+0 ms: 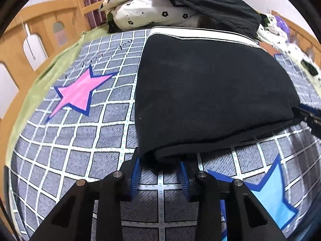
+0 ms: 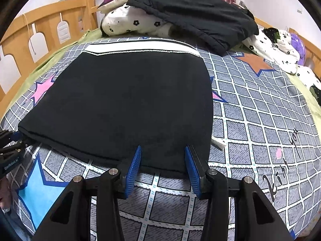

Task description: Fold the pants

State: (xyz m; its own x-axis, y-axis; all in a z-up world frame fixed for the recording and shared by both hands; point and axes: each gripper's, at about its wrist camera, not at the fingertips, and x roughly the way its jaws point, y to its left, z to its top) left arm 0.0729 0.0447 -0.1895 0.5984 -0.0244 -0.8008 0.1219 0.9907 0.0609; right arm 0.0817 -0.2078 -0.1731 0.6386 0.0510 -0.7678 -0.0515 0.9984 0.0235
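Now folded pants [image 2: 120, 100] on bed [image 2: 260, 120], no containers

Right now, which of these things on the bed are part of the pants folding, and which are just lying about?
Part of the job:
black pants
left gripper
right gripper

Just lying about:
dark jacket
flowered quilt
star-patterned bedsheet
wooden bed rail

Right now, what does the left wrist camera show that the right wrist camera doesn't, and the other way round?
Only the left wrist view shows the whole big pink star on the bedspread. Only the right wrist view shows the black "kiss you" lettering and the brown star. Both show the folded black pants with their white waistband at the far end, the dark jacket on the floral bedding, and each gripper at the near edge.
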